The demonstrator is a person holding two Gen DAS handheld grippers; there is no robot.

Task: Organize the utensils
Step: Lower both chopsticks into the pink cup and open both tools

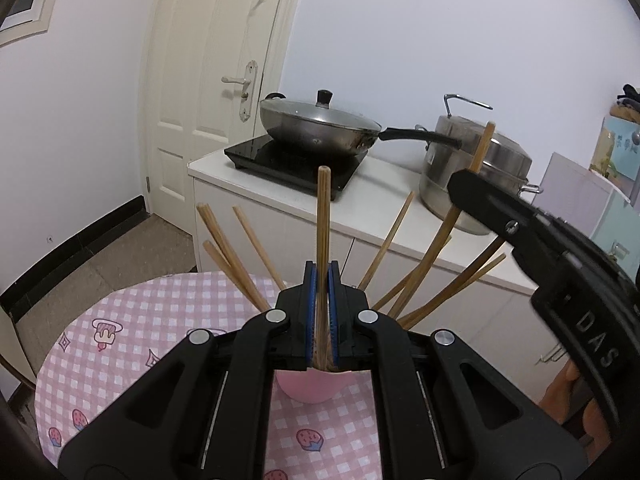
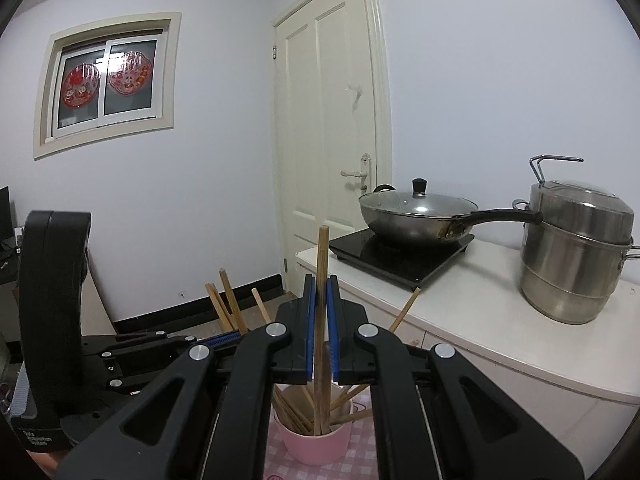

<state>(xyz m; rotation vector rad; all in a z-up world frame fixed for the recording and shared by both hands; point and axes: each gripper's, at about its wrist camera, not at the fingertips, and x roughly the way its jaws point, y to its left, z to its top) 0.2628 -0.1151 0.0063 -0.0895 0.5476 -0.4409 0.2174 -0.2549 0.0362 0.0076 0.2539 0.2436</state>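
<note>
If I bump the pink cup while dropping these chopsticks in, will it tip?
Possibly. The pink cup looks small and light, and the chopsticks fan out well above its rim, adding leverage. Both the left gripper and right gripper hold upright sticks right over it, so a sideways nudge could rock it.

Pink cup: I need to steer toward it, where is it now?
The pink cup sits on the checked tablecloth, low centre in both wrist views, just beyond the tongs, chopsticks fanning from it.

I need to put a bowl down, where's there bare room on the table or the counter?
Free: the checked tablecloth left of the pink cup, and the counter between the hob and the steamer. Crowded: around the cup, where chopsticks fan out and both grippers hold one.
</note>
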